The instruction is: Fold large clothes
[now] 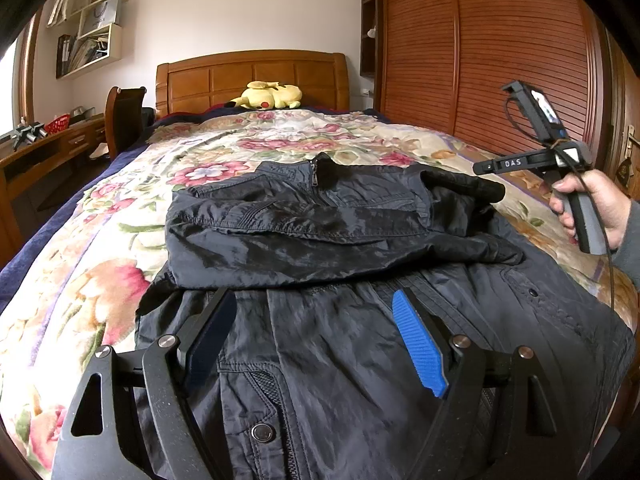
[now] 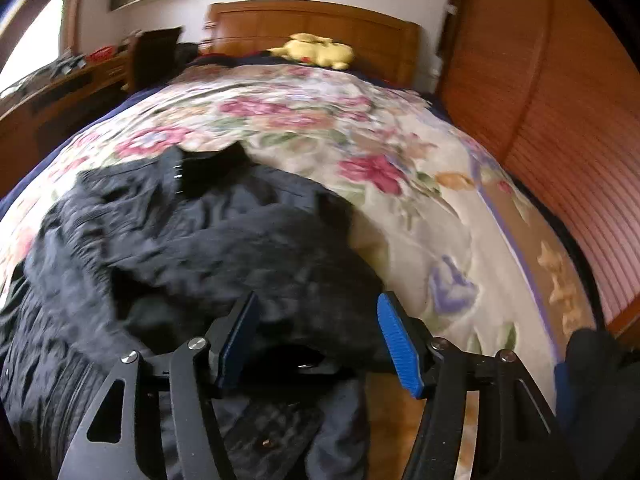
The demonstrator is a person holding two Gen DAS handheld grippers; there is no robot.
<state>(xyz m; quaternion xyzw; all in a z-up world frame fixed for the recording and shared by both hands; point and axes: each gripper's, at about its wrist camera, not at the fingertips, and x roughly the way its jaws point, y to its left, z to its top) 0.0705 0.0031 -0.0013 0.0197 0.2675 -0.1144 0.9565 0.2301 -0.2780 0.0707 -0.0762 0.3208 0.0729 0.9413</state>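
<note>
Plainly, "DAS" marks right claw (image 1: 486,168); both claws spread above jacket (image 1: 320,220).

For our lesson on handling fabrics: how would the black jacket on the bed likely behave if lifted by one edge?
The black jacket looks thin and creased, so it would probably drape limply. Its sheen suggests slippery fabric that may slide from a pinch. The folded sleeves would likely fall open.
</note>
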